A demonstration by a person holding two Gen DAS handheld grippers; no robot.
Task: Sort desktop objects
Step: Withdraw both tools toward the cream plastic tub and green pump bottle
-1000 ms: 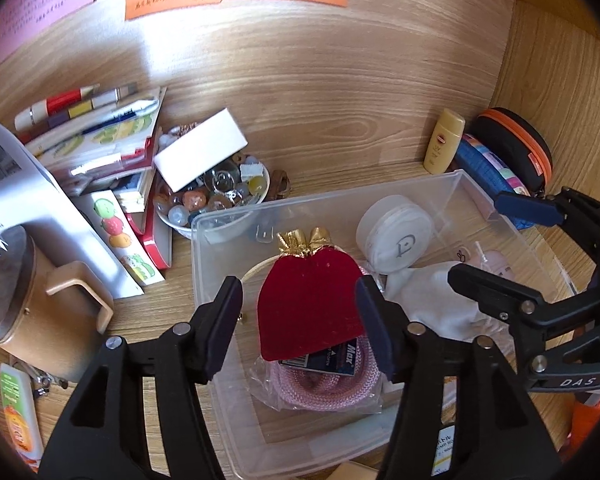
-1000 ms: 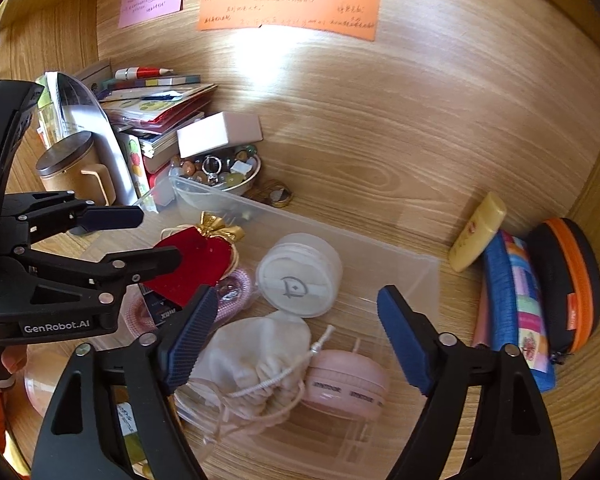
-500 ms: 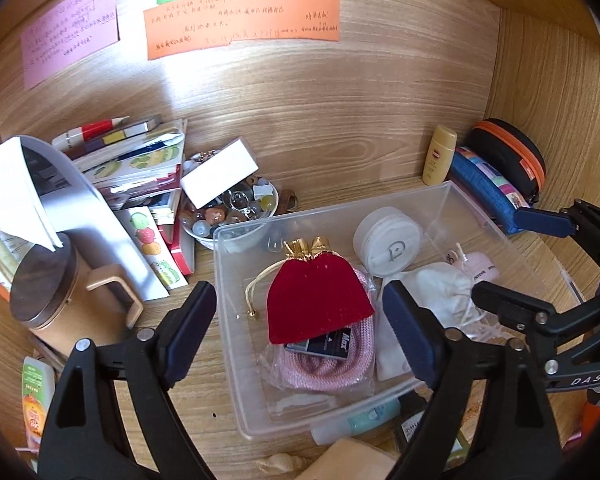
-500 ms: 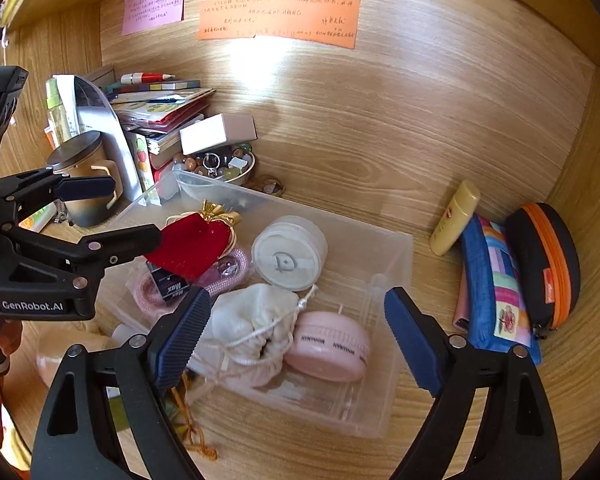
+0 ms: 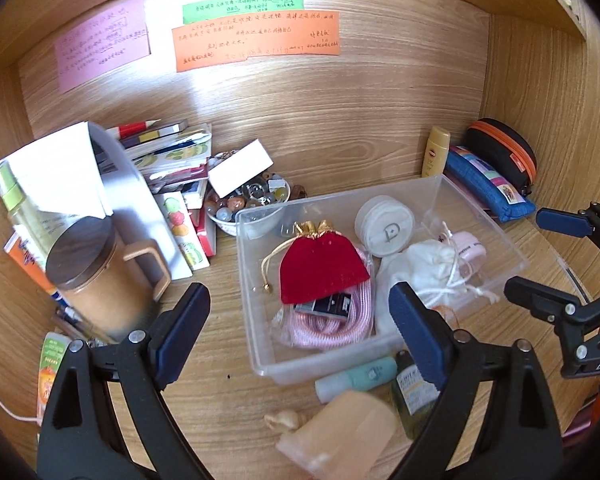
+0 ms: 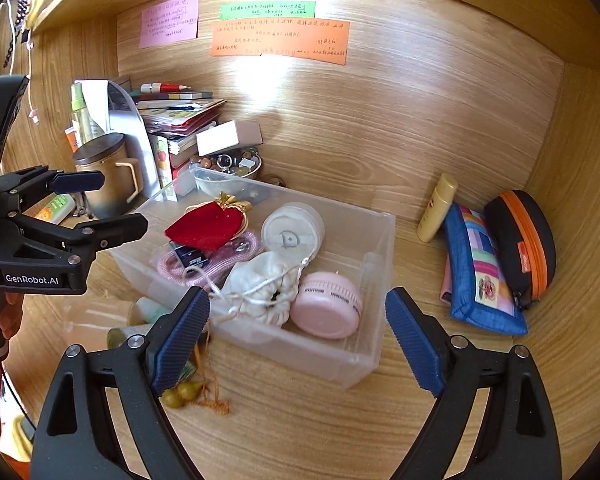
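**Loose bottles lie just in front of the bin, under the left gripper**

The clear bin (image 5: 384, 354) sits mid-worktop (image 5: 228, 356), already holding a red velvet pouch (image 5: 320, 266), a pink cord (image 5: 324, 326), a round white case (image 5: 384, 230), a white drawstring bag (image 5: 428, 268) and a pink round case (image 6: 326, 310). Still outside it, touching or just beside its near wall, lie a mint tube (image 5: 356, 378), its long axis roughly parallel to that wall, a dark green bottle (image 5: 414, 396) and a pale orange container (image 5: 340, 436).

These sit close below the left gripper (image 5: 300, 336), whose jaws stand wide apart and hold nothing; it is likely the nearer one for them. The right gripper (image 6: 298, 338), equally wide and empty, hovers over the bin's near right side, closer to the yellow tube (image 6: 436, 208), blue striped pouch (image 6: 482, 276) and black-orange case (image 6: 520, 240) by the right wall.

The left wrist view shows the mint tube whole; in the right wrist view the gripper finger hides most of it, but a tasselled gourd charm (image 6: 184, 394) appears.
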